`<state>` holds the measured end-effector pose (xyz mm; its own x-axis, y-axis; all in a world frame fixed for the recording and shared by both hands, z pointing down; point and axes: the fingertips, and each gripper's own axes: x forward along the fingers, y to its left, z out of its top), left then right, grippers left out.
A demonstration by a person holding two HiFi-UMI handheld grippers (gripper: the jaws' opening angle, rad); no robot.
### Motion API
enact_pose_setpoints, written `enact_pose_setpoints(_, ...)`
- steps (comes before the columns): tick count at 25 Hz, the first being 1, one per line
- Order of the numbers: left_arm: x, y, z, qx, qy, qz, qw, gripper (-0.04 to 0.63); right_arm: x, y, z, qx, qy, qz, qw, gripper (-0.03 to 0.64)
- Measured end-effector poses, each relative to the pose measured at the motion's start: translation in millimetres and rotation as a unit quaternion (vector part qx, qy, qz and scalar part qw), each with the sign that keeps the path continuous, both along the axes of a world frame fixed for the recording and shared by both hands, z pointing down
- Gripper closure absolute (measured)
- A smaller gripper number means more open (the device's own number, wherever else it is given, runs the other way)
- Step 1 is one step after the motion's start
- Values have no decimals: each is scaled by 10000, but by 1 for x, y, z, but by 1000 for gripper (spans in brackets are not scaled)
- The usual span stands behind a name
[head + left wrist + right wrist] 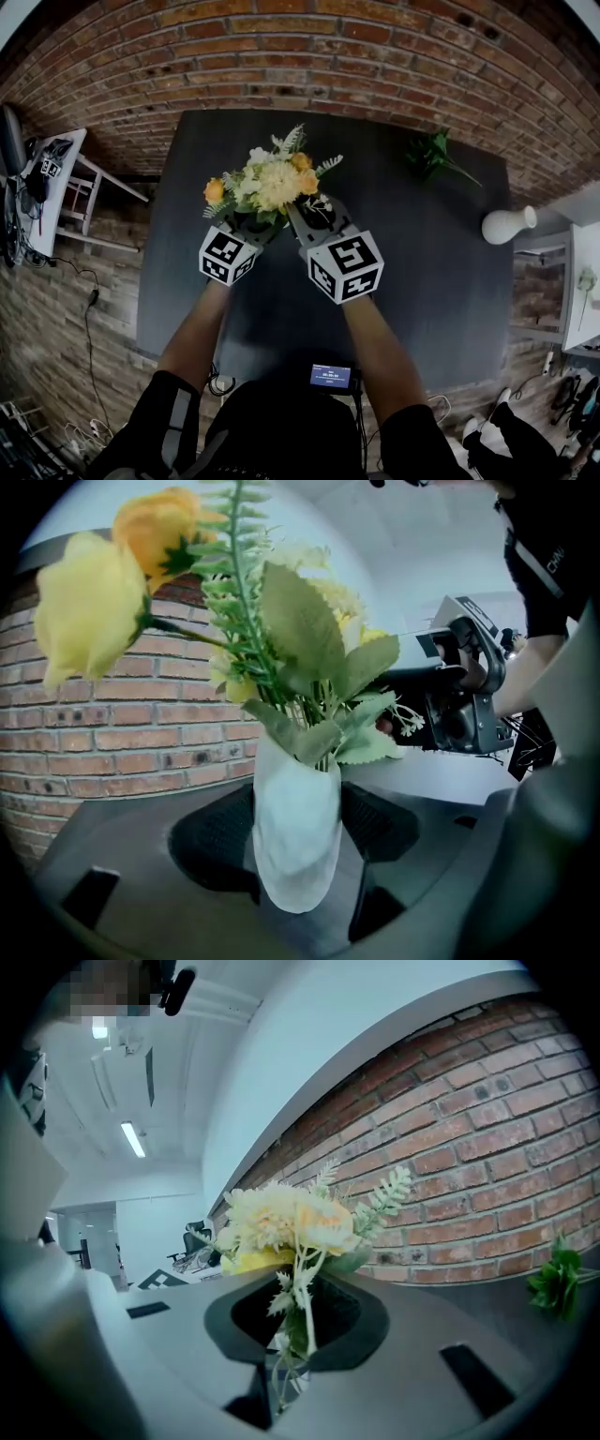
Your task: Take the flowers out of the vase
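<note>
A bouquet [272, 183] of yellow, orange and cream flowers with green fern stands in a white vase [295, 836] over the dark table [422, 281]. In the head view the blooms and grippers hide the vase. My left gripper [246, 225] is shut on the vase body, one pad on each side in the left gripper view. My right gripper [305, 217] comes in from the right and is shut on a few thin green stems [298, 1312] just under the blooms [291, 1222]. It also shows in the left gripper view, behind the leaves [459, 705].
A second white vase [506, 225] lies at the table's right edge. A green sprig [431, 155] rests at the back right, near the brick wall [309, 56]. A white side table [56, 178] stands left, a white shelf [586, 281] right.
</note>
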<state>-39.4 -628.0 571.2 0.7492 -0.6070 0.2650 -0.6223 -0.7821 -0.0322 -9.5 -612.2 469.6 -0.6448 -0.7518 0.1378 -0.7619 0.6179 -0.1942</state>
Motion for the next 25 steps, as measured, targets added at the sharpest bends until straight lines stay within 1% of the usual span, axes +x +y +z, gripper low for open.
enact_pose_setpoints(6,0,0,0,2,-31,3,10000,299,3,3,-21,168,-149,-26,9997,569)
enact_pose_setpoints(14,-1,1,1,-45,-65,9,10000,299,8,5,-64,469,-427,-63,9980,569)
enact_pose_setpoints(25,-5,4,3,-143,-100,8,9998,298,5,6,-103,785,-494,-151,9956,572)
